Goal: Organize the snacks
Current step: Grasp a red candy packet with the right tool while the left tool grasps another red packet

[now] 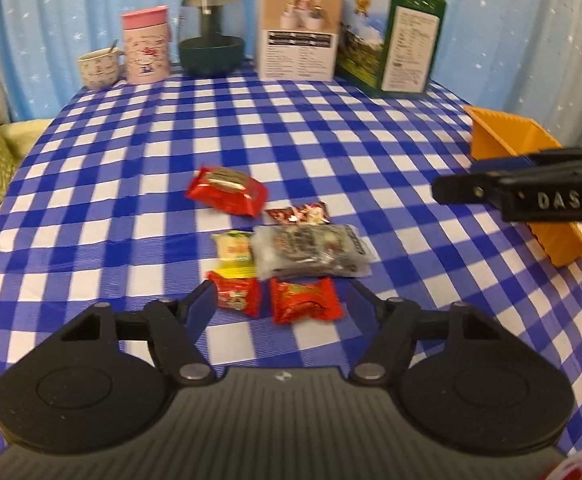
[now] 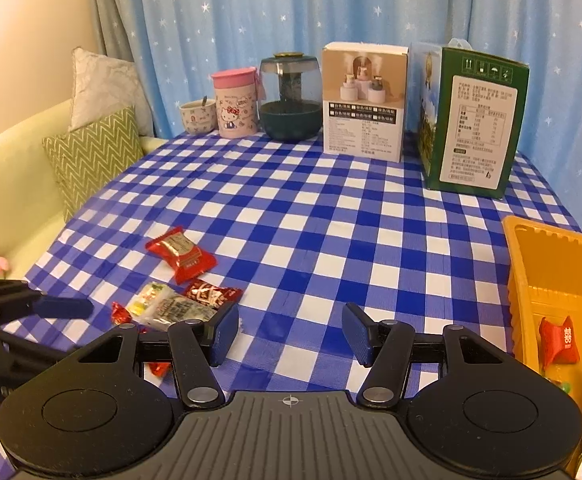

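Observation:
Several wrapped snacks lie in a cluster on the checked tablecloth: a large red packet (image 1: 227, 190), a small red-and-white candy (image 1: 298, 213), a yellow one (image 1: 233, 246), a clear dark-printed pack (image 1: 311, 250) and two red packets (image 1: 237, 294) (image 1: 305, 300). My left gripper (image 1: 281, 300) is open and empty, just short of the two red packets. My right gripper (image 2: 289, 330) is open and empty over bare cloth between the cluster (image 2: 171, 306) and the orange basket (image 2: 523, 264). The basket holds a red packet (image 2: 559, 340). The right gripper's side shows in the left wrist view (image 1: 531, 194).
Along the back stand a small cup with a spoon (image 1: 99, 68), a pink Hello Kitty tumbler (image 1: 147, 46), a dark glass humidifier (image 1: 211, 36), a beige box (image 1: 299, 28) and a green box (image 1: 395, 40). A sofa with cushions (image 2: 91, 152) is left of the table.

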